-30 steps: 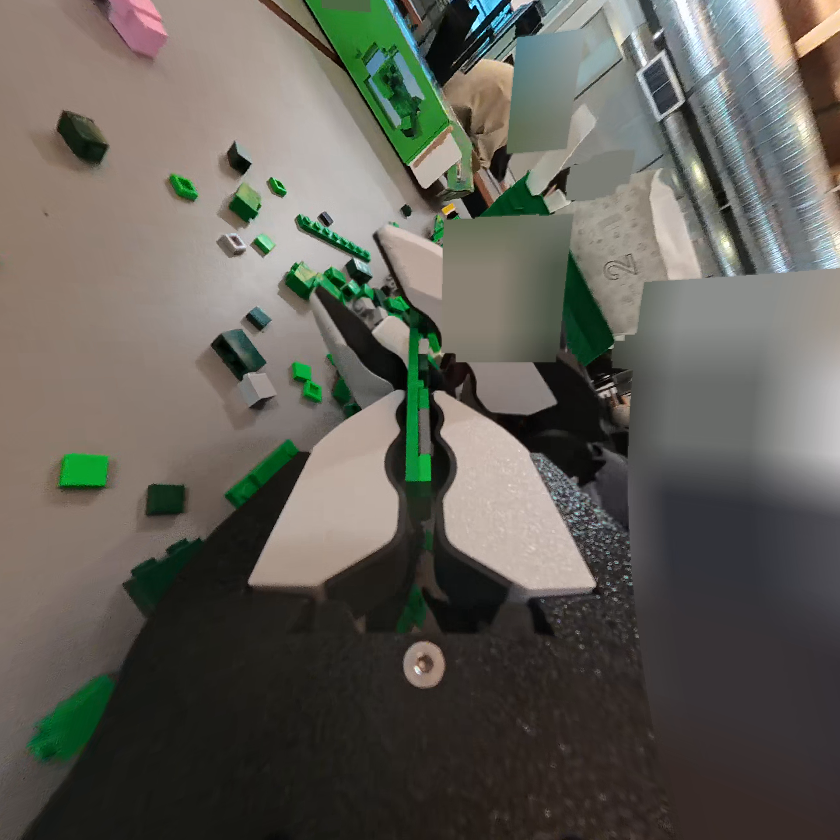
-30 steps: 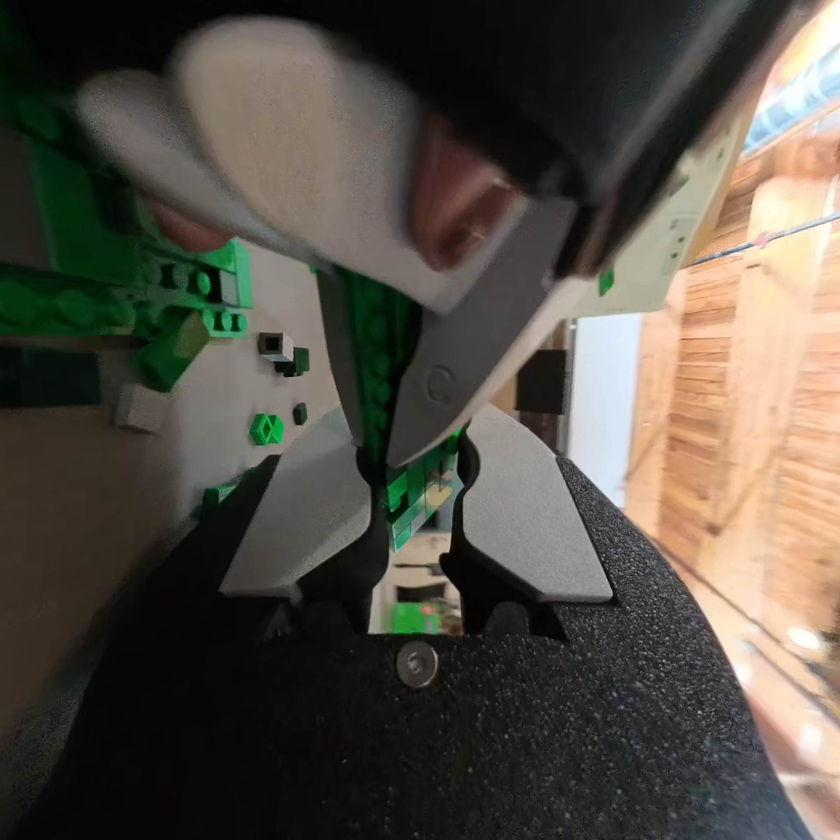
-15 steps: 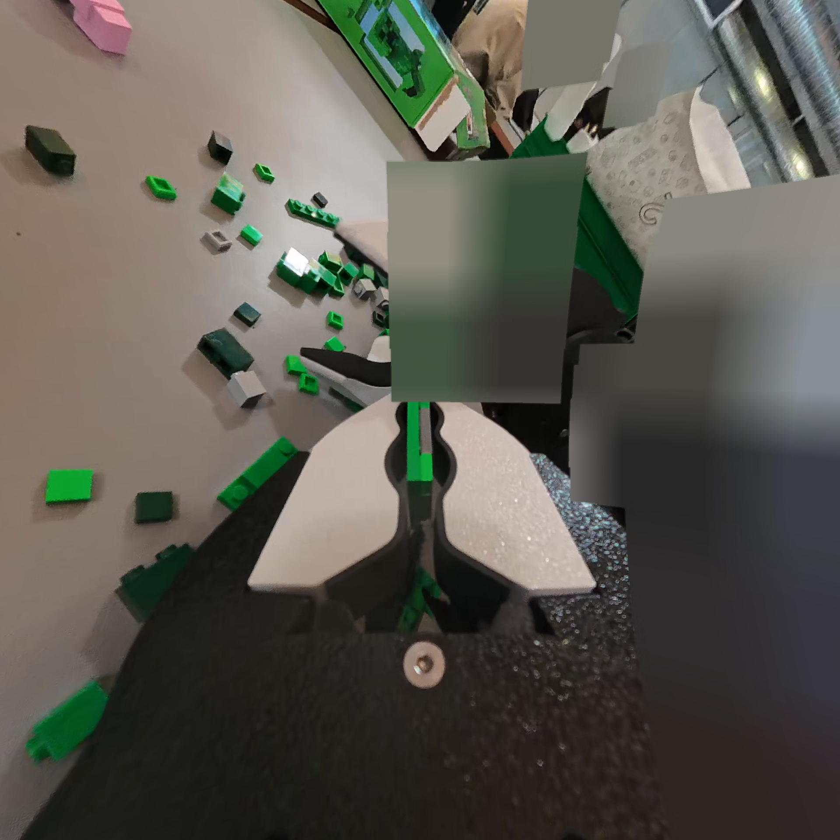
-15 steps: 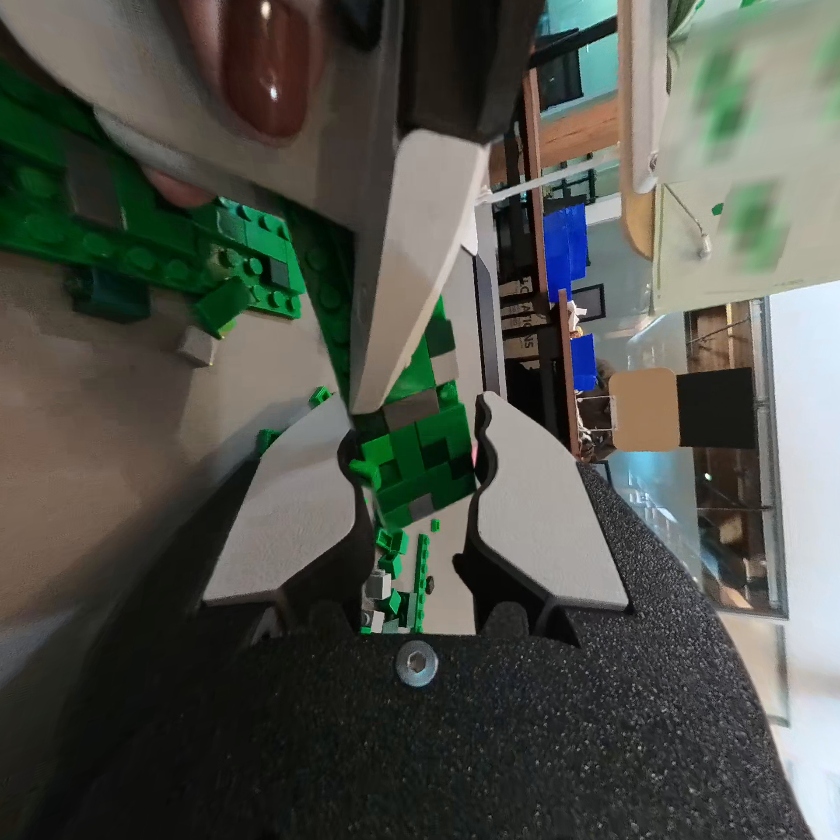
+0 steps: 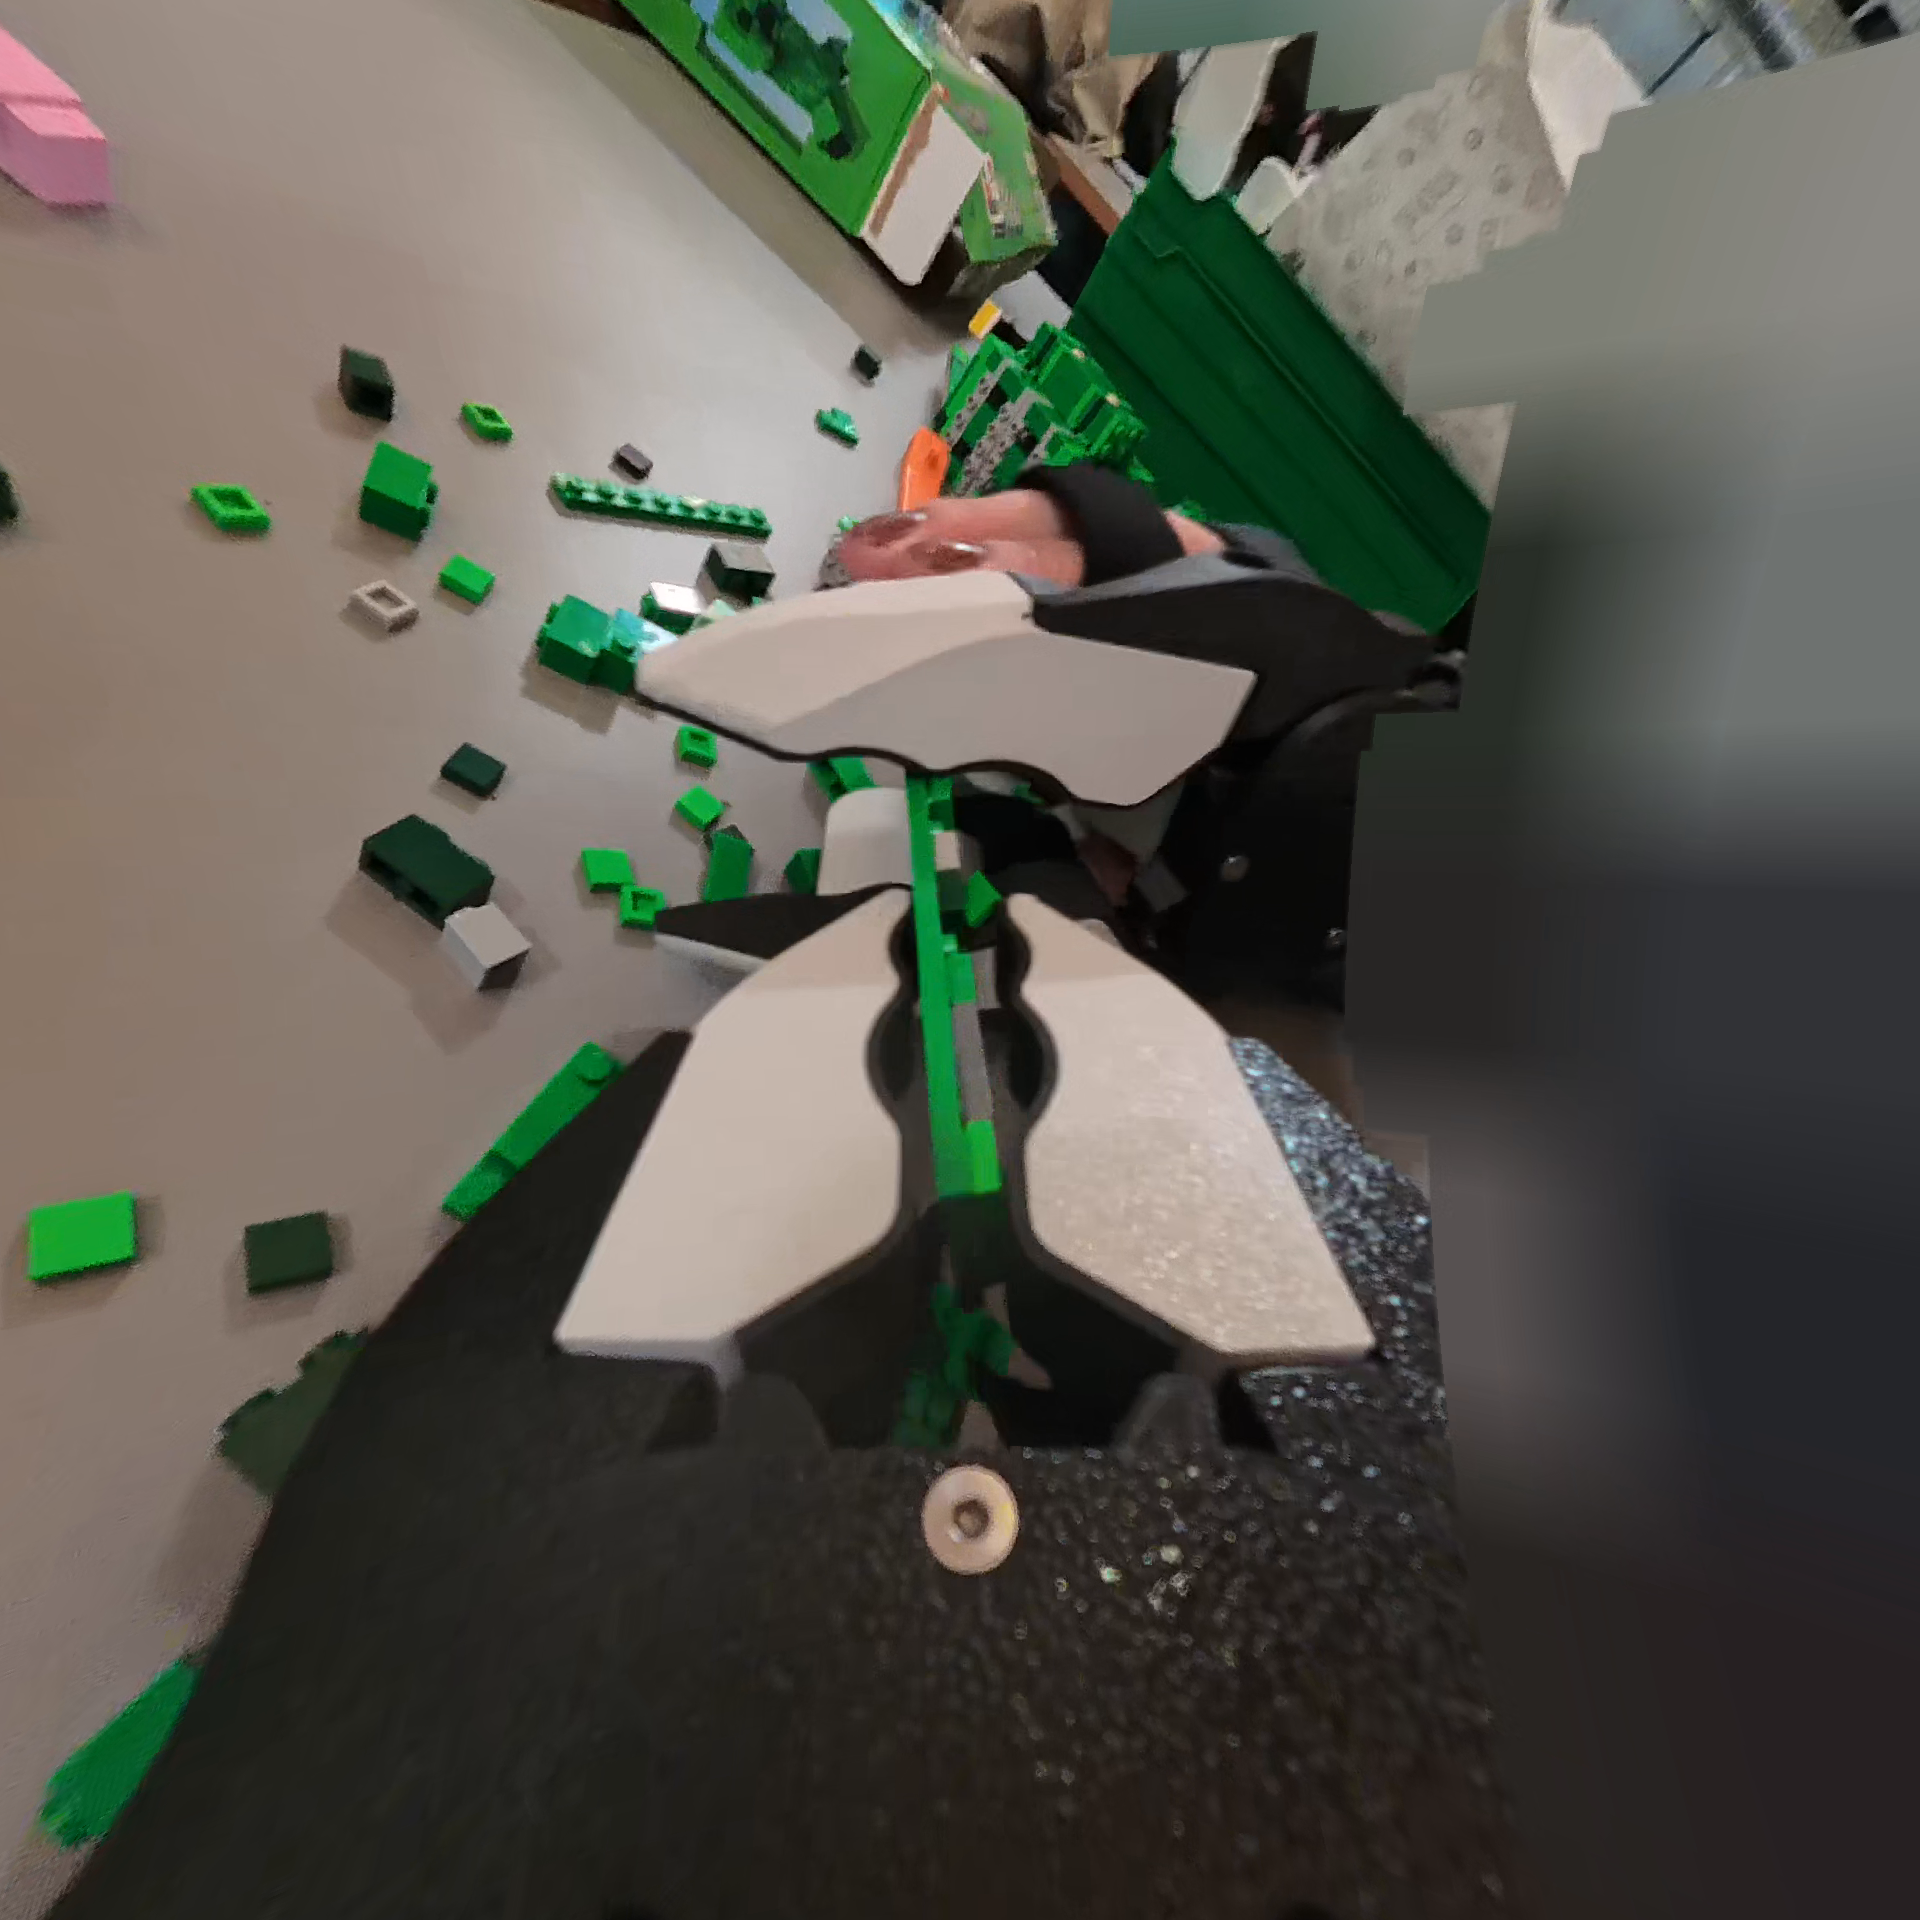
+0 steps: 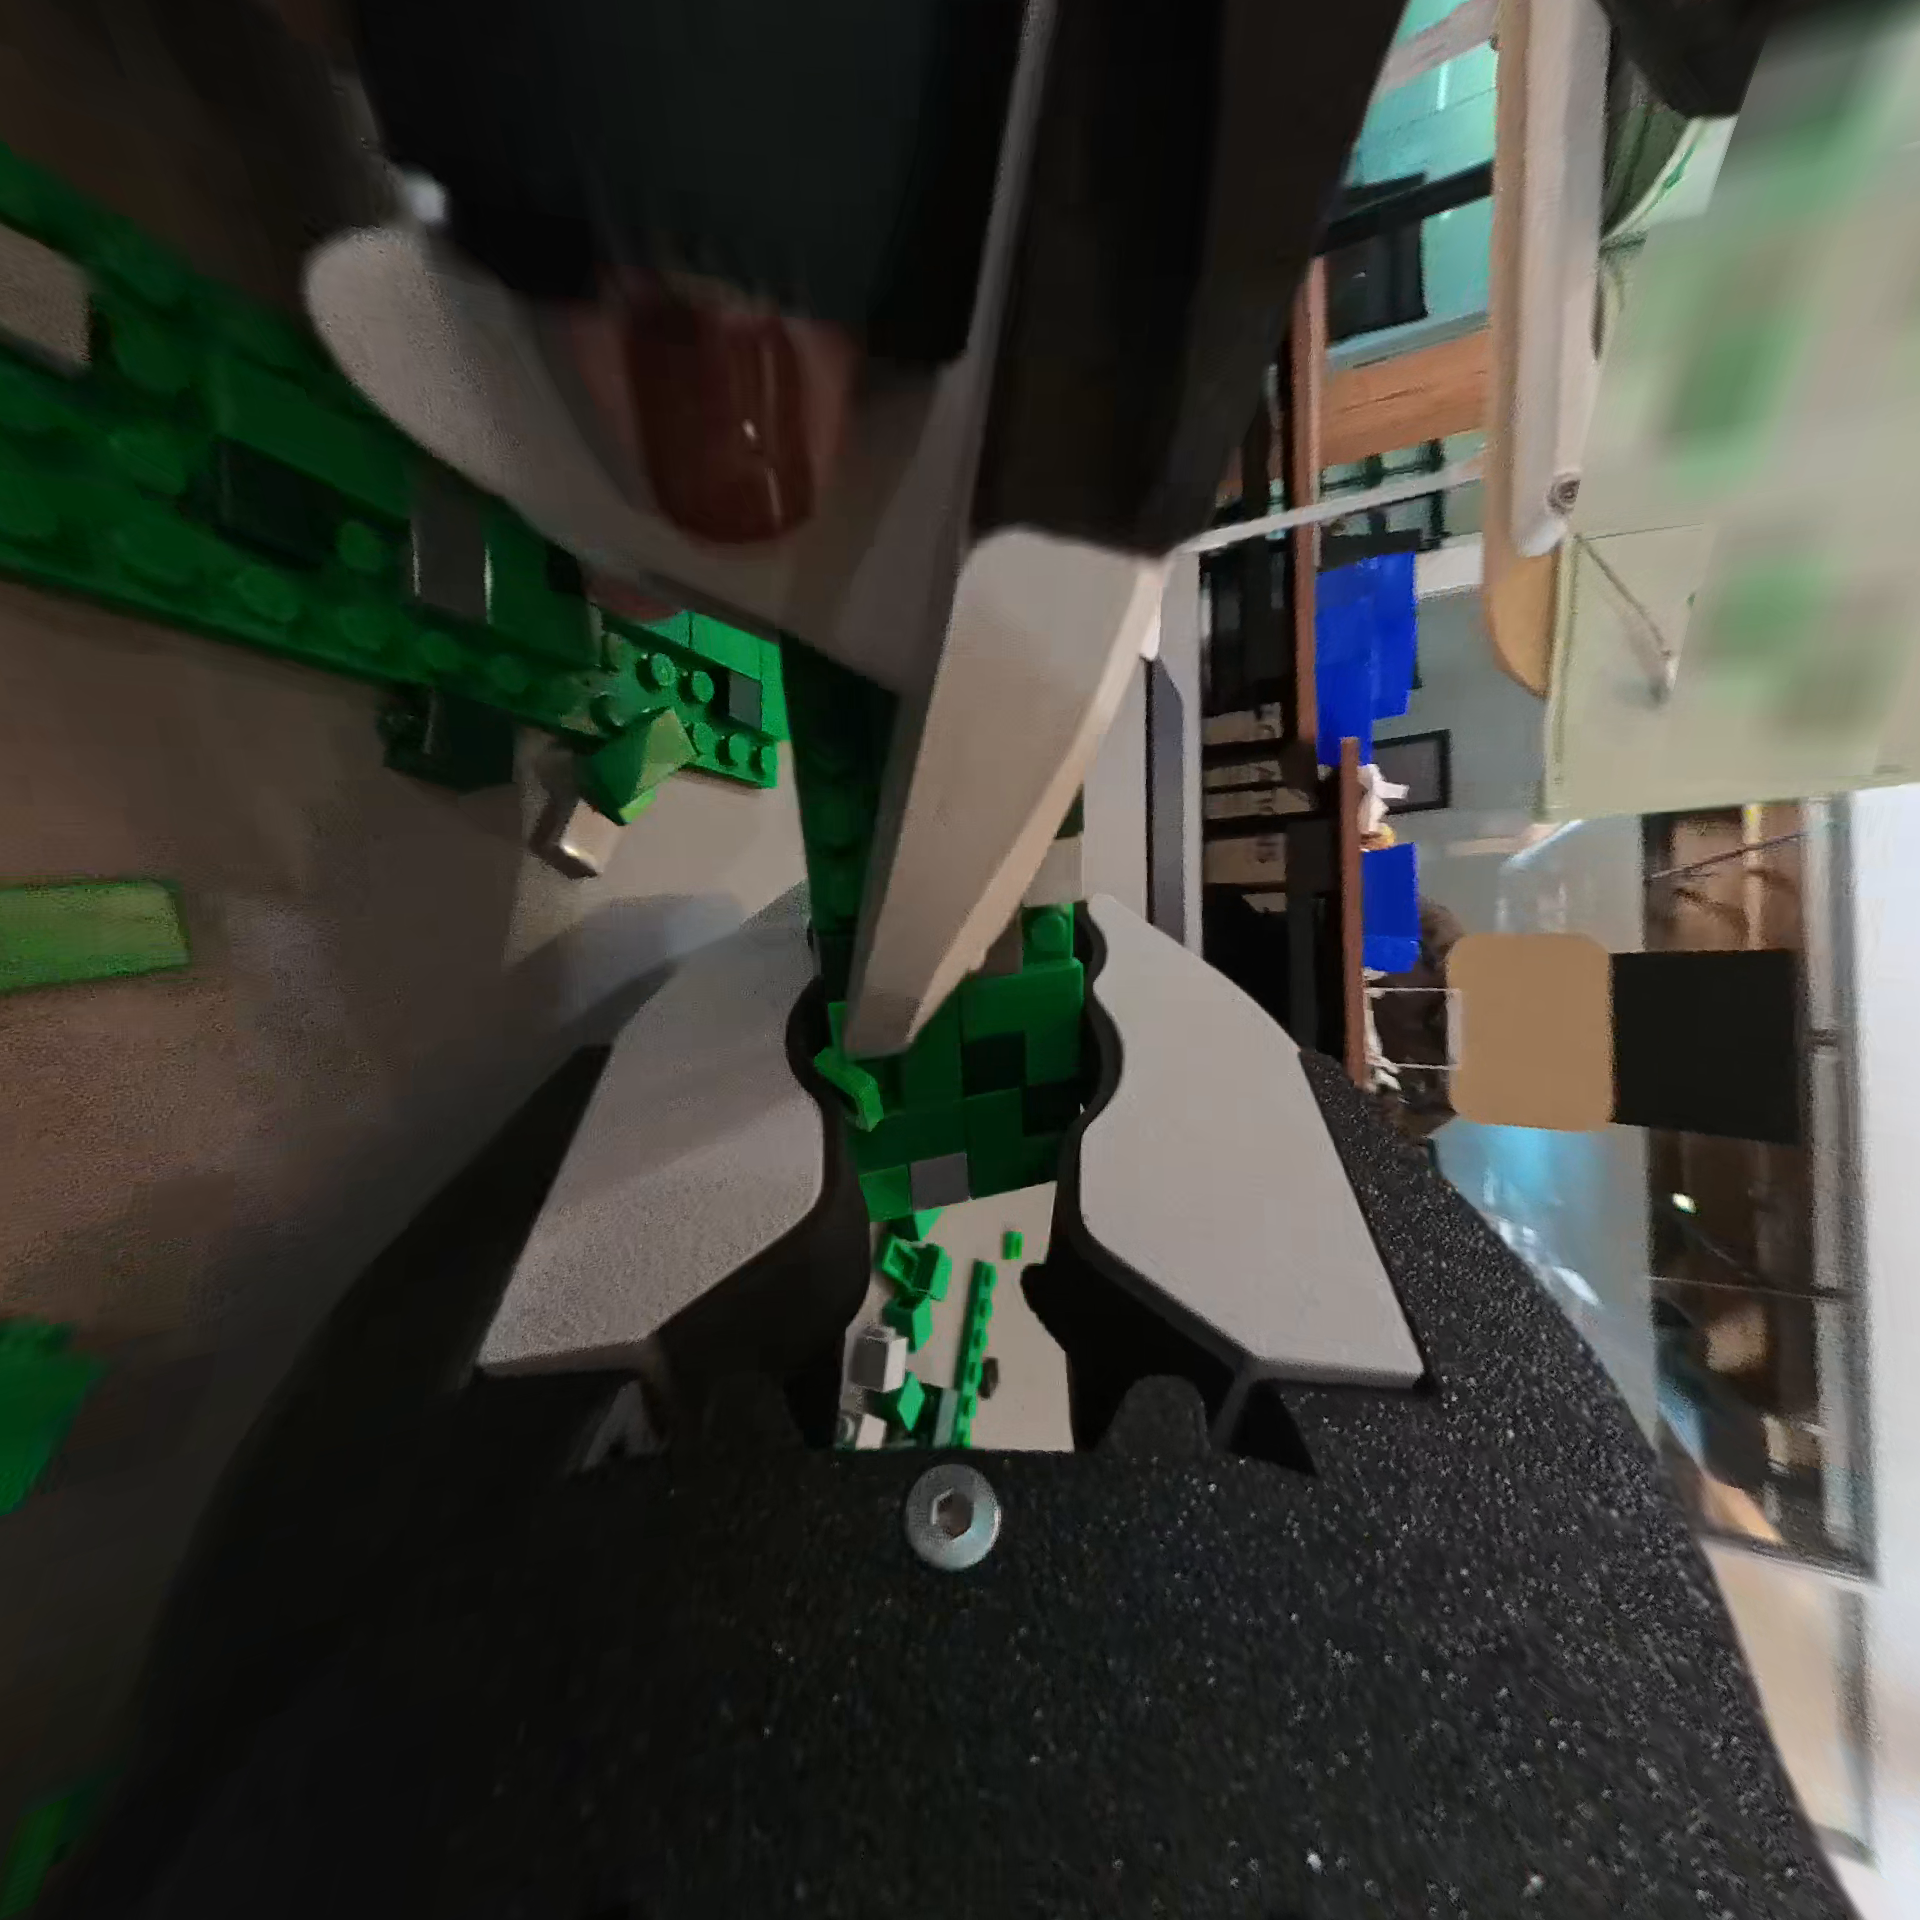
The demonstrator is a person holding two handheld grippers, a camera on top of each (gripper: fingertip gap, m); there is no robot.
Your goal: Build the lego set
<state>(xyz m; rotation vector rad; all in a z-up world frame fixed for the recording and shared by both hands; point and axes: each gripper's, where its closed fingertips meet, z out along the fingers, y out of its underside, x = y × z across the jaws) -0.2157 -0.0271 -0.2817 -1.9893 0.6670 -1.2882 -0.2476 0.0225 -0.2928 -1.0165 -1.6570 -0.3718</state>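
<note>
Left gripper point(image 5: 956, 935) is clamped edge-on upon the green lego plate point(image 5: 948, 1039), while the right gripper point(image 6: 951, 997), tilted sideways, is held apart around it.

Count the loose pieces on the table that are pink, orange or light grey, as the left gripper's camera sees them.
pink block: 1
orange piece: 1
light grey pieces: 2, a square ring and a brick
Total: 4
</note>
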